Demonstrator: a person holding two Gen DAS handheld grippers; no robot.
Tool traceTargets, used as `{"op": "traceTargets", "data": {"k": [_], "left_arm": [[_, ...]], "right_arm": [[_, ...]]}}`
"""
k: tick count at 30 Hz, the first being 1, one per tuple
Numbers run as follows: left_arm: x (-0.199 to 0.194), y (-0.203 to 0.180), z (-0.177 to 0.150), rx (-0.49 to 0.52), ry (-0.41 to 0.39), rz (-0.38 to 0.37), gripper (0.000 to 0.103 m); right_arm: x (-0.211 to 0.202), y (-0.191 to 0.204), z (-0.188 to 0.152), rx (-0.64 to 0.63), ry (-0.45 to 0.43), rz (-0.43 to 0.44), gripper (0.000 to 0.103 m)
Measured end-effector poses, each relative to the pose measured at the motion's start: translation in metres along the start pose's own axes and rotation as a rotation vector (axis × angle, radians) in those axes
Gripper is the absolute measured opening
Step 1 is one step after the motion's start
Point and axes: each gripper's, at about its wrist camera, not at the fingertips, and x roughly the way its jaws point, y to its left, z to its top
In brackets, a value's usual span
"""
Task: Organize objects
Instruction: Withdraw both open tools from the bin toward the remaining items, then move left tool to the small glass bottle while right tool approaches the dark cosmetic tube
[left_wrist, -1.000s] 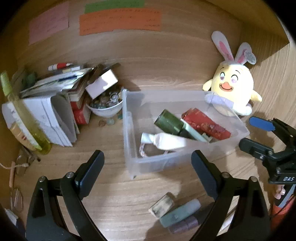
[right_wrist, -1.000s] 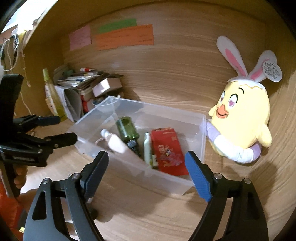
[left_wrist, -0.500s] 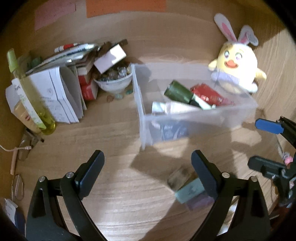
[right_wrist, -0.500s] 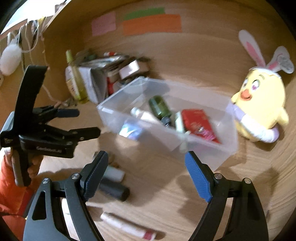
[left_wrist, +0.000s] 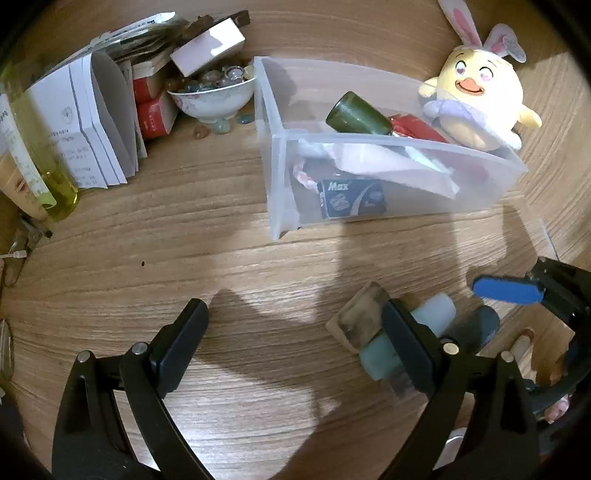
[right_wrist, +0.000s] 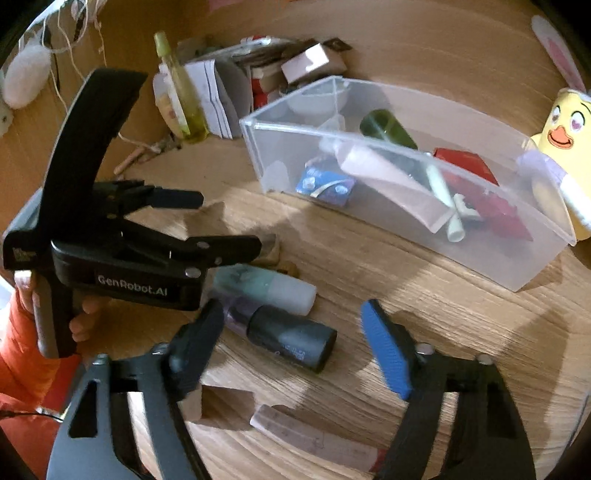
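Bottles lie loose on the wooden desk (right_wrist: 369, 258), not yet in the clear bin (right_wrist: 546, 258) ahead and to the right of the right claw (right_wrist: 295, 350). Right claw spread wide, empty; the dark-capped bottle (right_wrist: 291, 341) lies between its fingers, the pale green bottle (right_wrist: 266, 286) just beyond, touching. Left claw (left_wrist: 295, 339) likewise wide open, holding nothing, with the green bottle beside its right finger. Judgement: small plastic cosmetics bottles, light, rigid, smooth, likely to roll. Grip across the cylindrical body mid-length, not the cap.

Wooden desk (left_wrist: 155, 236) under clear bin (left_wrist: 480, 192), bottles (right_wrist: 291, 339).
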Motion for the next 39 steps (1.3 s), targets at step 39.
{"op": "traceTargets", "data": {"k": [39], "left_arm": [[-0.002,-0.008,-0.004,0.066,-0.002,-0.021,0.095]], "right_arm": [[-0.005,-0.023,-0.003,0.069,-0.019,-0.057,0.051]]}}
